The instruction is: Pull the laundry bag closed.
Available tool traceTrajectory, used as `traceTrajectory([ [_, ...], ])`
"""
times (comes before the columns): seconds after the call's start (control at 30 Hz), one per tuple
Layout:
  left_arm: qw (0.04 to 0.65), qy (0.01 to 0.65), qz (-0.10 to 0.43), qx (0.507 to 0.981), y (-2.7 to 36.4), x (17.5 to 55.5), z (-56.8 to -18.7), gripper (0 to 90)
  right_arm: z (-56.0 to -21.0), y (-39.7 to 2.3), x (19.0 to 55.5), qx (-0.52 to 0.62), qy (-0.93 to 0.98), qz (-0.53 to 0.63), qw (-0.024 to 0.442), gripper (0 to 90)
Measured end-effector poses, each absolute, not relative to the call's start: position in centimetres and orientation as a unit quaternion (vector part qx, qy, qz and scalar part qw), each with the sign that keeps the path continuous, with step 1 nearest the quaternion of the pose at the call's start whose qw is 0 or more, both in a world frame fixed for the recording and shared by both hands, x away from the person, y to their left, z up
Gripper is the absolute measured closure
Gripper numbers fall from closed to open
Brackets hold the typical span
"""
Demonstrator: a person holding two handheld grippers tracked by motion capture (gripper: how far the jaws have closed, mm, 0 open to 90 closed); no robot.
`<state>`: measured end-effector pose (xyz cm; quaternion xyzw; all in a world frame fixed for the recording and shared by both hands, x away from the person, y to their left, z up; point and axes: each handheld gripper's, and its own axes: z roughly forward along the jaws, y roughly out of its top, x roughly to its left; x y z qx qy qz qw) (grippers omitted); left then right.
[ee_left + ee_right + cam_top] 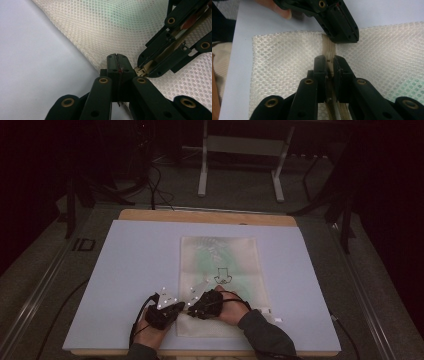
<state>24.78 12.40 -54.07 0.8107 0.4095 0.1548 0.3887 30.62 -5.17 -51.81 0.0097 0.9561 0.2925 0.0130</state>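
A white mesh bag [220,280] lies flat on the worktop [125,270], its near edge under both claws: the right claw [329,65] grips the zip pull [329,58], the left claw [117,65] is shut at the corner, zip barely started.

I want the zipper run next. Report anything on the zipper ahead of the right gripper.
The right gripper is clamped on the zipper pull. Just ahead, the left gripper sits on the zipper at the mesh bag's edge, in its path.
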Motion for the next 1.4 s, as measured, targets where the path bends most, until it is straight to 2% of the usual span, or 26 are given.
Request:
traceTrajectory([
  [0.23,0.381,0.408,0.167,0.813,12.1,24.6,-54.1,89.4,-51.3,-4.4,30.4,-0.016,0.966,0.258,0.029,82.0],
  [1.07,0.382,0.401,0.179,0.813,12.0,24.4,-54.0,88.8,-50.9,-5.4,30.4,-0.021,0.972,0.231,0.034,82.2],
  [1.4,0.393,0.381,0.156,0.822,10.8,24.0,-53.9,88.8,-51.0,-5.4,30.4,-0.016,0.971,0.236,0.033,82.1],
])
